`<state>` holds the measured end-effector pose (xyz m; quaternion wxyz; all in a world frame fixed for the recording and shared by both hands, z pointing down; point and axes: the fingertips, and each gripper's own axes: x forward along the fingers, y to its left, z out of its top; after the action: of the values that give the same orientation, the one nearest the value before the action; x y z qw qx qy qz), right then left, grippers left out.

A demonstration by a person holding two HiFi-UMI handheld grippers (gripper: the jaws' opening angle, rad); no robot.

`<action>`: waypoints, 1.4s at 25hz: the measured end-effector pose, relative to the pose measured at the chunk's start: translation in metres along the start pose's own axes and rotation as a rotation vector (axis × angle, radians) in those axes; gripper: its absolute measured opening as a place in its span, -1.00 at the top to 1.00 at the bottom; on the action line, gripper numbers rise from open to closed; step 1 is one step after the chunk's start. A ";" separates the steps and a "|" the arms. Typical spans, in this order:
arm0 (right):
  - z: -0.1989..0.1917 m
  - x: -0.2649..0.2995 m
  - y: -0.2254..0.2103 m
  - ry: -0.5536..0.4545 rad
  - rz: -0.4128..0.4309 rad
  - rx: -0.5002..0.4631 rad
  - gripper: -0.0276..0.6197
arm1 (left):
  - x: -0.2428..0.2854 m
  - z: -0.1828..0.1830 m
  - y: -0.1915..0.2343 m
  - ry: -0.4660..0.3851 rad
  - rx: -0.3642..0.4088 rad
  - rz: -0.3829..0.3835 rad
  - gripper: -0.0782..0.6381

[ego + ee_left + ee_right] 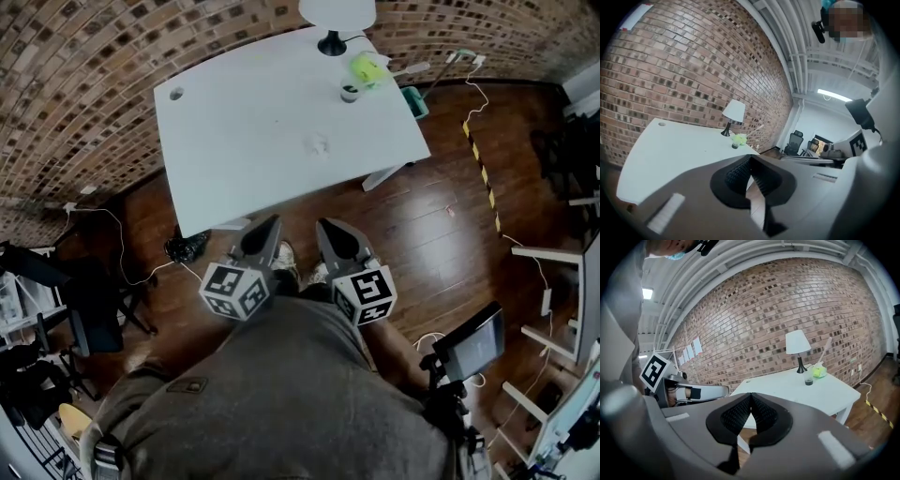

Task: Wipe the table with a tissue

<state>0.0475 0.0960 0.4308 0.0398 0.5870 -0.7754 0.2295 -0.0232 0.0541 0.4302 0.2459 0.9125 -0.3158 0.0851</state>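
The white table stands ahead of me on the wood floor. Near its far right corner a green tissue pack lies beside a dark cup. A small pale smudge marks the tabletop; I cannot tell what it is. My left gripper and right gripper hang side by side over the floor, short of the table's near edge, both shut and empty. The left gripper view shows the tissue pack far off. Seen past the right gripper, the pack sits at the table's far end.
A white-shaded lamp stands at the table's far edge. A cable and yellow-black tape run across the floor on the right. Dark chairs crowd the left, white racks the right, and a stand with a screen is close by.
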 end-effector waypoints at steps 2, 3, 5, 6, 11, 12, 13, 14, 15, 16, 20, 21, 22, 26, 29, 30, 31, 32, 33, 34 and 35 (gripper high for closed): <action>0.001 0.013 -0.009 0.020 0.001 -0.006 0.88 | 0.011 0.004 0.009 -0.001 -0.008 0.001 0.78; 0.002 0.020 -0.013 0.032 -0.002 -0.010 0.88 | 0.017 0.006 0.015 -0.002 -0.015 0.001 0.78; 0.005 0.035 -0.022 0.051 -0.017 -0.018 0.88 | 0.029 0.010 0.030 -0.002 -0.033 0.002 0.78; 0.007 0.043 -0.026 0.058 -0.026 -0.022 0.88 | 0.036 0.012 0.037 -0.001 -0.042 0.001 0.78; 0.019 0.079 -0.050 0.106 -0.074 -0.077 0.88 | 0.072 0.026 0.065 -0.006 -0.059 -0.030 0.78; 0.023 0.087 -0.055 0.108 -0.087 -0.094 0.88 | 0.079 0.027 0.071 -0.006 -0.062 -0.036 0.78; 0.025 0.095 -0.060 0.113 -0.101 -0.110 0.88 | 0.085 0.028 0.078 -0.004 -0.065 -0.040 0.78; 0.027 0.102 -0.064 0.120 -0.114 -0.122 0.88 | 0.090 0.029 0.084 -0.002 -0.067 -0.043 0.78; 0.027 0.107 -0.068 0.131 -0.127 -0.128 0.88 | 0.094 0.030 0.089 0.000 -0.069 -0.045 0.78; 0.025 0.111 -0.072 0.145 -0.137 -0.131 0.88 | 0.098 0.031 0.092 0.003 -0.071 -0.047 0.78; 0.019 0.122 -0.088 0.196 -0.155 -0.138 0.88 | 0.108 0.026 0.101 0.035 -0.088 -0.035 0.78; 0.019 0.126 -0.093 0.206 -0.155 -0.142 0.88 | 0.111 0.024 0.103 0.043 -0.091 -0.031 0.78; 0.018 0.130 -0.097 0.219 -0.155 -0.149 0.88 | 0.115 0.023 0.105 0.050 -0.093 -0.027 0.78; 0.007 0.146 -0.120 0.292 -0.147 -0.206 0.88 | 0.127 0.019 0.110 0.080 -0.102 0.010 0.78; -0.008 0.159 -0.137 0.359 -0.124 -0.243 0.87 | 0.135 0.009 0.113 0.112 -0.112 0.047 0.78; -0.015 0.164 -0.143 0.385 -0.112 -0.253 0.82 | 0.138 0.005 0.114 0.125 -0.112 0.057 0.78; -0.023 0.168 -0.148 0.411 -0.100 -0.264 0.75 | 0.141 0.001 0.115 0.137 -0.112 0.066 0.78; -0.030 0.173 -0.152 0.437 -0.087 -0.279 0.69 | 0.143 -0.003 0.115 0.150 -0.113 0.074 0.78; -0.038 0.177 -0.156 0.462 -0.075 -0.298 0.66 | 0.146 -0.007 0.115 0.161 -0.114 0.081 0.78; -0.046 0.181 -0.160 0.486 -0.062 -0.319 0.64 | 0.148 -0.011 0.116 0.172 -0.116 0.088 0.78; -0.053 0.184 -0.163 0.507 -0.050 -0.342 0.63 | 0.149 -0.014 0.116 0.181 -0.119 0.096 0.78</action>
<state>0.1312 -0.0804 0.5896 0.3356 0.5146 -0.7536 0.2338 0.0223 -0.0975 0.5347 0.3228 0.8686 -0.3403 0.1598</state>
